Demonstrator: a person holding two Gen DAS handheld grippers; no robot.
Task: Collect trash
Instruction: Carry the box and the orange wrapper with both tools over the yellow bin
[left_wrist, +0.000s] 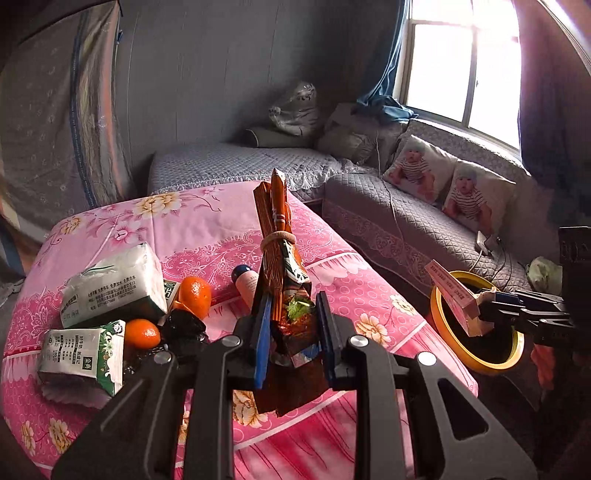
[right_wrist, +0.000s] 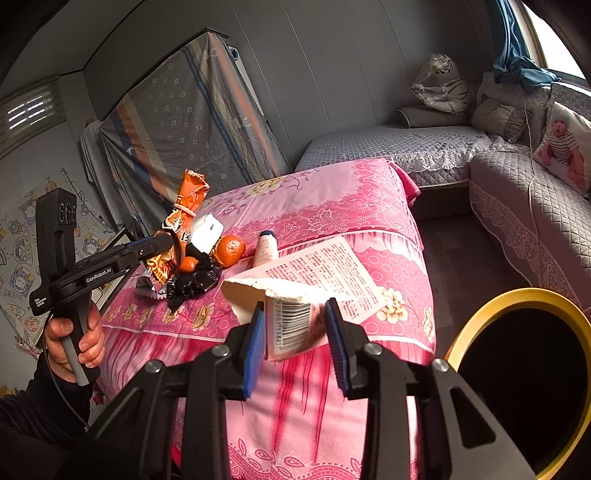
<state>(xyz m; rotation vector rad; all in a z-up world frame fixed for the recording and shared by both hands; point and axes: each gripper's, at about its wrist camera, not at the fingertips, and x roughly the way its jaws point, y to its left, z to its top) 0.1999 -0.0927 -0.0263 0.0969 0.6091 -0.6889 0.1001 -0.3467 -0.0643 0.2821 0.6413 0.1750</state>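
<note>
My left gripper (left_wrist: 293, 332) is shut on an orange snack bag (left_wrist: 280, 258) tied with a rubber band, held upright above the pink table; it also shows in the right wrist view (right_wrist: 177, 236). My right gripper (right_wrist: 297, 343) is shut on a torn pink-and-white carton (right_wrist: 314, 280) and holds it over the table's edge. In the left wrist view this carton (left_wrist: 452, 295) hangs above the yellow-rimmed bin (left_wrist: 480, 354). The bin (right_wrist: 517, 369) lies low at the right in the right wrist view.
On the pink floral tablecloth (left_wrist: 351, 288) lie two white-green packets (left_wrist: 114, 284), two oranges (left_wrist: 194, 295), a crumpled black bag (left_wrist: 184, 326) and a small tube (left_wrist: 245, 280). A grey sofa (left_wrist: 424, 229) with baby-print cushions stands behind, under a window.
</note>
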